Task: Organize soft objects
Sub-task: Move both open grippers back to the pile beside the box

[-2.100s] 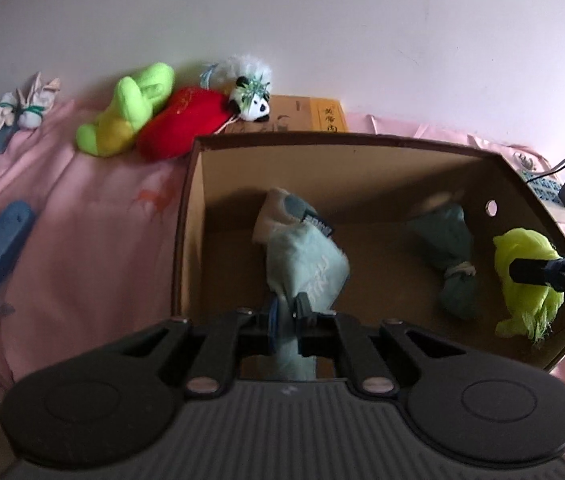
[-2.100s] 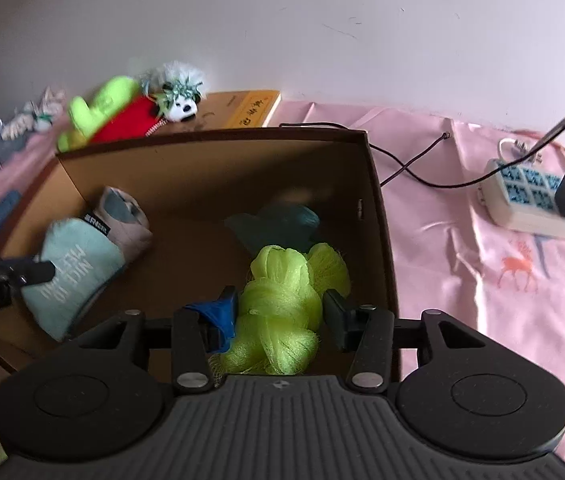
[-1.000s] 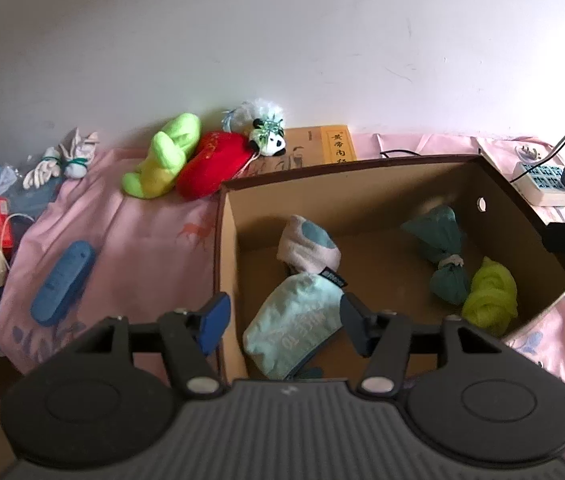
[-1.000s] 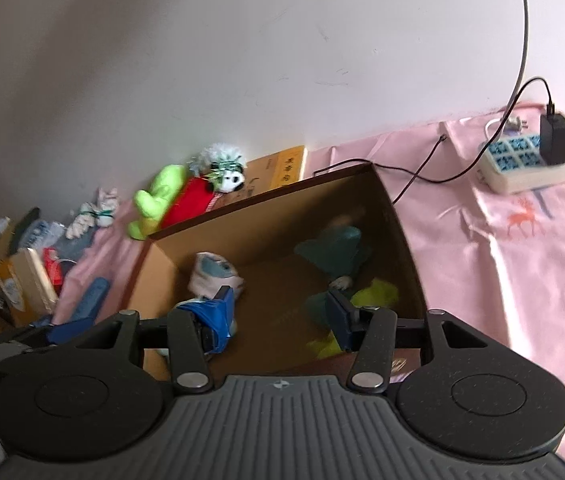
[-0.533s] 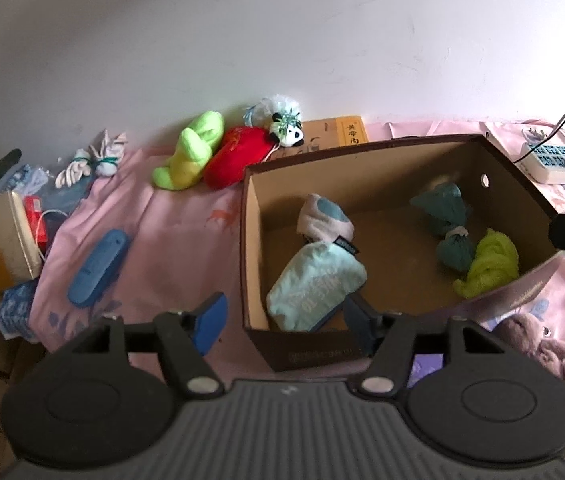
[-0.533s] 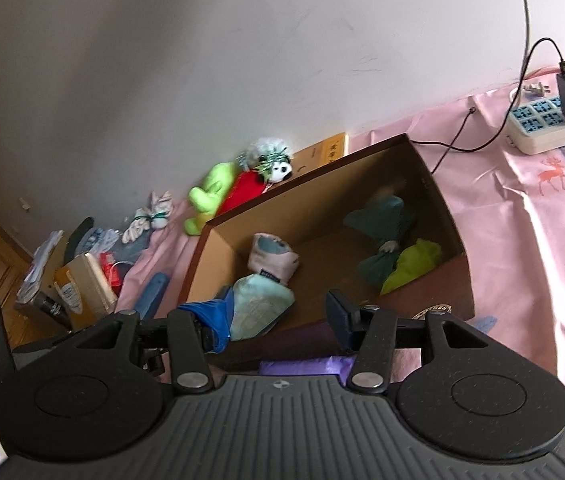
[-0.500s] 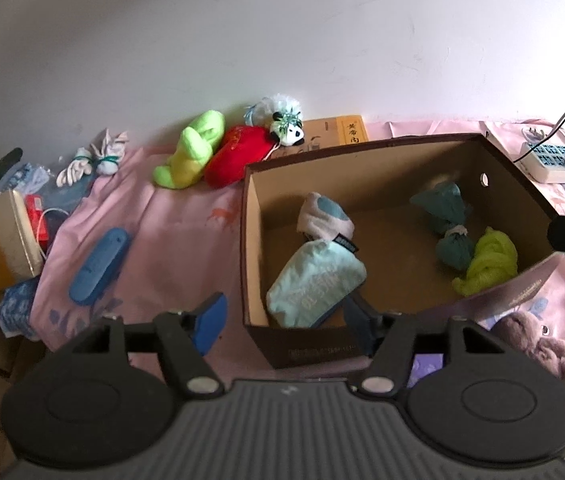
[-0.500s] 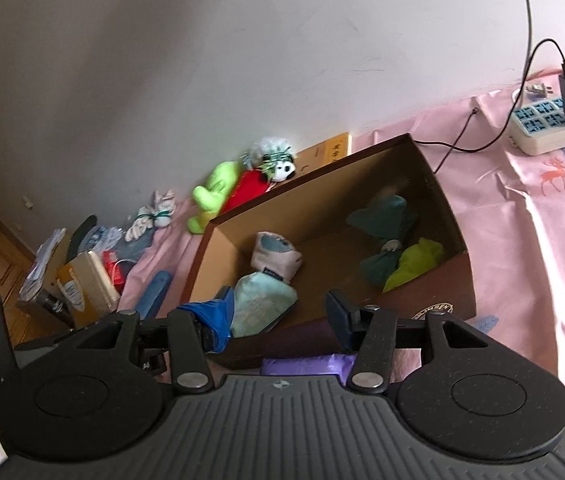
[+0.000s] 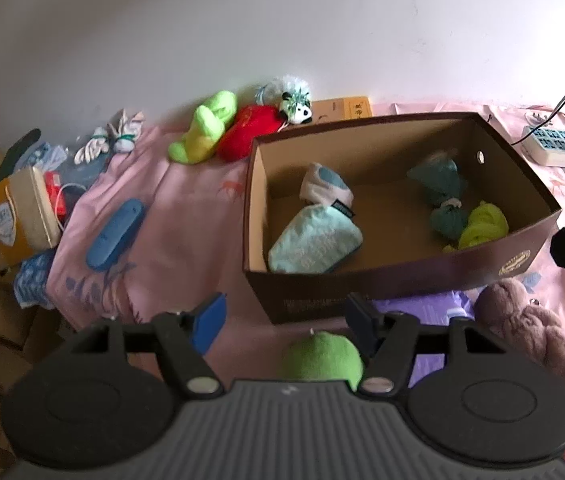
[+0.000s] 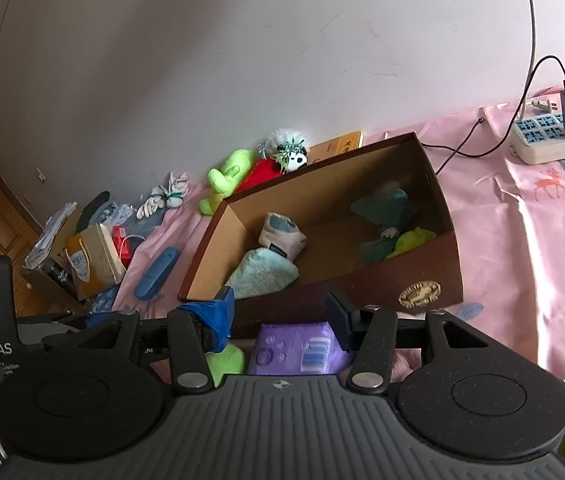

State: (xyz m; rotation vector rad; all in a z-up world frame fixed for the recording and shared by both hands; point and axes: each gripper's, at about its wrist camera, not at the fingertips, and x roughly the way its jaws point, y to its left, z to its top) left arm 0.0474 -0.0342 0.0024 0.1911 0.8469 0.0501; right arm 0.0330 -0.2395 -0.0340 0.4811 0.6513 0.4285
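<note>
A brown cardboard box [image 9: 402, 284] [image 10: 434, 280] sits on the pink bedsheet. Inside lie a light teal sock bundle [image 9: 314, 240] [image 10: 262, 272], a grey-blue sock roll [image 9: 324, 184], a dark teal cloth [image 9: 440, 184] [image 10: 382, 208] and a yellow-green mesh puff [image 9: 482, 226] [image 10: 414, 240]. My left gripper [image 9: 288, 316] is open, above a green plush ball [image 9: 322, 360] in front of the box. My right gripper [image 10: 282, 312] is open over a purple packet [image 10: 294, 348]. A mauve plush bear [image 9: 522, 324] lies at the right.
A green plush [image 9: 202, 132], a red plush [image 9: 250, 136] and a panda toy [image 9: 296, 106] lie behind the box by the wall. A blue case [image 9: 114, 236], white gloves [image 9: 110, 140] and clutter sit left. A power strip [image 10: 554, 140] sits right.
Both grippers let go of the teal sock bundle and the yellow-green puff in the box, opened, and pulled back and up. The green ball and purple packet have come into view.
</note>
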